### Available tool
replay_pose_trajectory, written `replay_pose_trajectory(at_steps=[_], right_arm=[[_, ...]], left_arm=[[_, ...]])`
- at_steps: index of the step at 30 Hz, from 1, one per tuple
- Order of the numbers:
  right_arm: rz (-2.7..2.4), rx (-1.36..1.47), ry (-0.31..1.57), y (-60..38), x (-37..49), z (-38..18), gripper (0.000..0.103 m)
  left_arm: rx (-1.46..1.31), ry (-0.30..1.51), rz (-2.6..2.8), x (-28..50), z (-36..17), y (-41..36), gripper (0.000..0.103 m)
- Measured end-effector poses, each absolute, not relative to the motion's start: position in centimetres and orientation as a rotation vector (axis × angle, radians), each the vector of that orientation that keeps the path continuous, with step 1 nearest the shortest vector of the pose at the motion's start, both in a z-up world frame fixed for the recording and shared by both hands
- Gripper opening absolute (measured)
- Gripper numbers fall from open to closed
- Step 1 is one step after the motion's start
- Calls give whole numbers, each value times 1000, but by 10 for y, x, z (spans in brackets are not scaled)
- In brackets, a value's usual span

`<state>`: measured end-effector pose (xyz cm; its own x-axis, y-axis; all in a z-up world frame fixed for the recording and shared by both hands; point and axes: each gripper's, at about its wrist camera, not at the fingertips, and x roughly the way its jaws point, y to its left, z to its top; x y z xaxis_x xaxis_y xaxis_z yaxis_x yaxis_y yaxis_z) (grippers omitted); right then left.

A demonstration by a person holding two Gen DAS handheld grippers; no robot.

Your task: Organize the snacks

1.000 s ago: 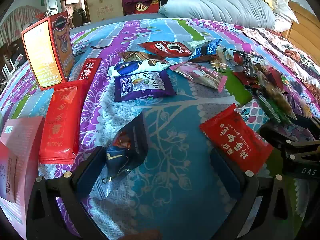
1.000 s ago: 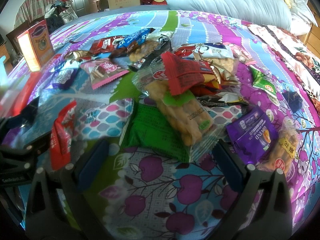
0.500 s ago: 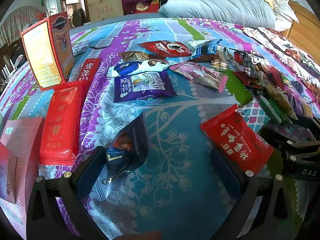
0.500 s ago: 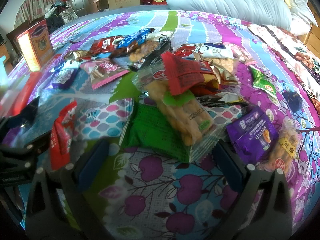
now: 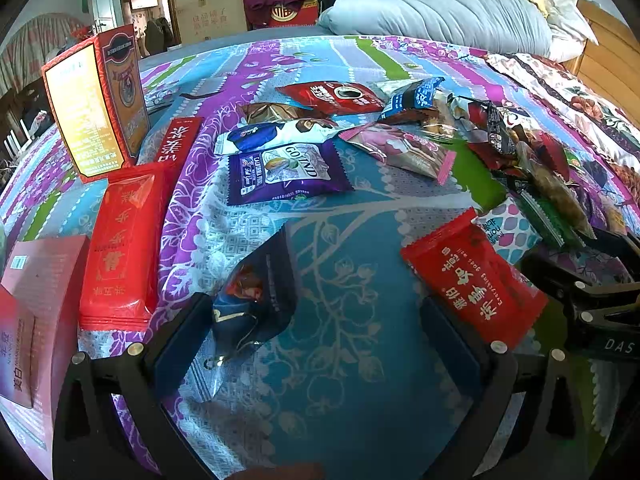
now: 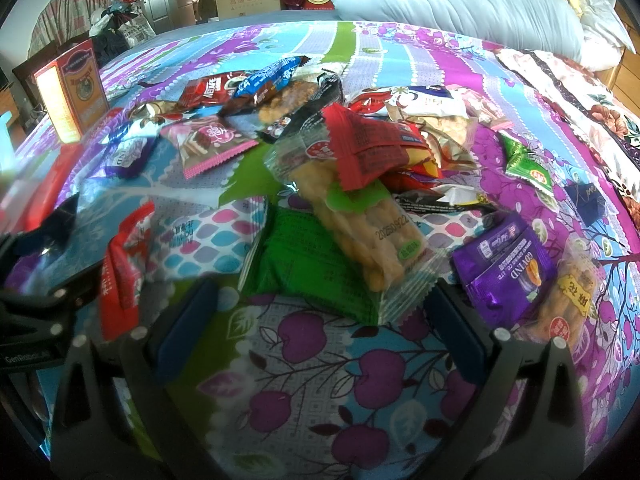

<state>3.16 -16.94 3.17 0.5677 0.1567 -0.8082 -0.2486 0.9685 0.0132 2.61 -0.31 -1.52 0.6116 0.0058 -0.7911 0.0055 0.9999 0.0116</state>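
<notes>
Many snack packets lie on a patterned bedspread (image 5: 344, 380). My left gripper (image 5: 316, 340) is open and low over the bed, with a dark blue packet (image 5: 256, 300) resting against its left finger and a red packet (image 5: 476, 280) by its right finger. A purple packet (image 5: 286, 172) lies beyond. My right gripper (image 6: 320, 328) is open and empty just before a green packet (image 6: 312, 264) and a clear pack of fried twists (image 6: 360, 232). A purple packet (image 6: 508, 272) lies to its right. The right gripper's body shows in the left wrist view (image 5: 592, 300).
A tall red and yellow box (image 5: 96, 104) stands at the left, with red flat packs (image 5: 124, 240) and a pink box (image 5: 36, 320) beside it. A grey duvet (image 5: 440, 4) lies at the far end. A wooden headboard (image 5: 612, 60) is at the right.
</notes>
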Motion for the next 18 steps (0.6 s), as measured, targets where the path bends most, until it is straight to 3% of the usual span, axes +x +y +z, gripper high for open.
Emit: replay_pose_trajectory(at_steps=[18], right_arm=[[239, -106, 937, -169, 31, 31, 103]], left_arm=[[14, 914, 1, 27, -15, -4, 103]])
